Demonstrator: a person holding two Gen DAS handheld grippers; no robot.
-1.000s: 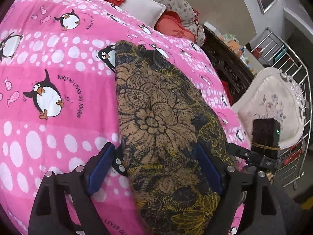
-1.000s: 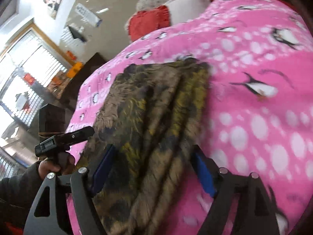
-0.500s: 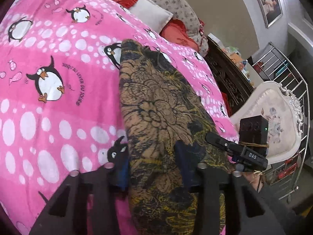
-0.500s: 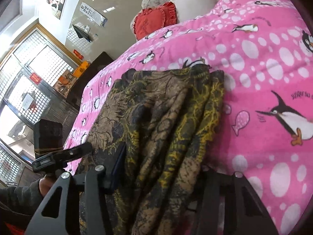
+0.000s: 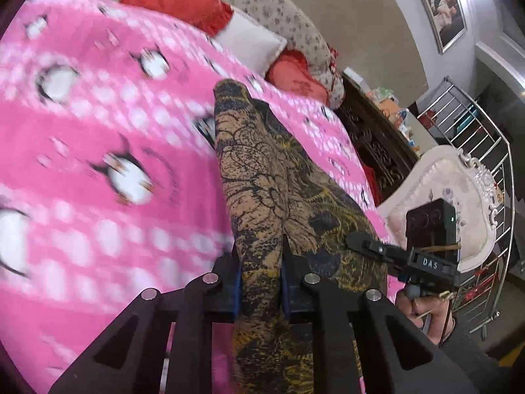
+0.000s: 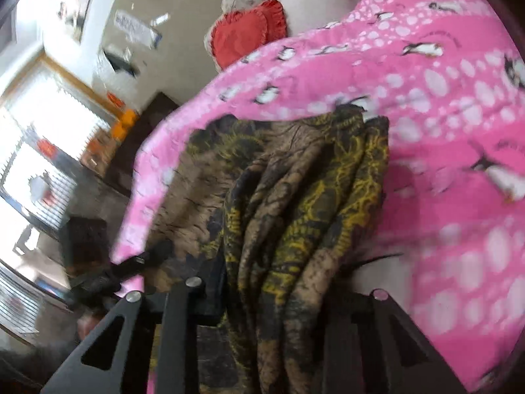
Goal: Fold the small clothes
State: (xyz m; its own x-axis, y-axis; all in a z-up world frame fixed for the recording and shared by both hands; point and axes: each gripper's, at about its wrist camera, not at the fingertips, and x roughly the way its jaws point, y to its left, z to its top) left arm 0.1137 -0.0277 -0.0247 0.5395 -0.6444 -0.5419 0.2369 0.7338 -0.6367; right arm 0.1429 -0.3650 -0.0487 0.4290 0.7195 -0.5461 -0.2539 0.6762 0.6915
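A brown, black and yellow flower-print garment (image 5: 259, 177) lies in a long strip on the pink penguin bedspread (image 5: 98, 138). My left gripper (image 5: 261, 282) is shut on its near end, the cloth pinched between the blue pads. The right gripper (image 5: 387, 252) shows at the right of the left wrist view, at the cloth's edge. In the right wrist view the garment (image 6: 295, 203) is bunched in folds and my right gripper (image 6: 279, 298) is shut on the bunch. The left gripper (image 6: 128, 266) appears blurred at the left there.
Red and white cushions (image 5: 249, 36) lie at the bed's far end. A dark carved bed frame (image 5: 374, 138), a white upholstered chair (image 5: 439, 197) and a metal rack (image 5: 482, 151) stand beside the bed. Bright windows (image 6: 36, 151) are on the other side.
Both grippers closed from wide open onto the garment's near end. The cloth has gathered into a narrower strip and lifted, and both views now blur with motion.
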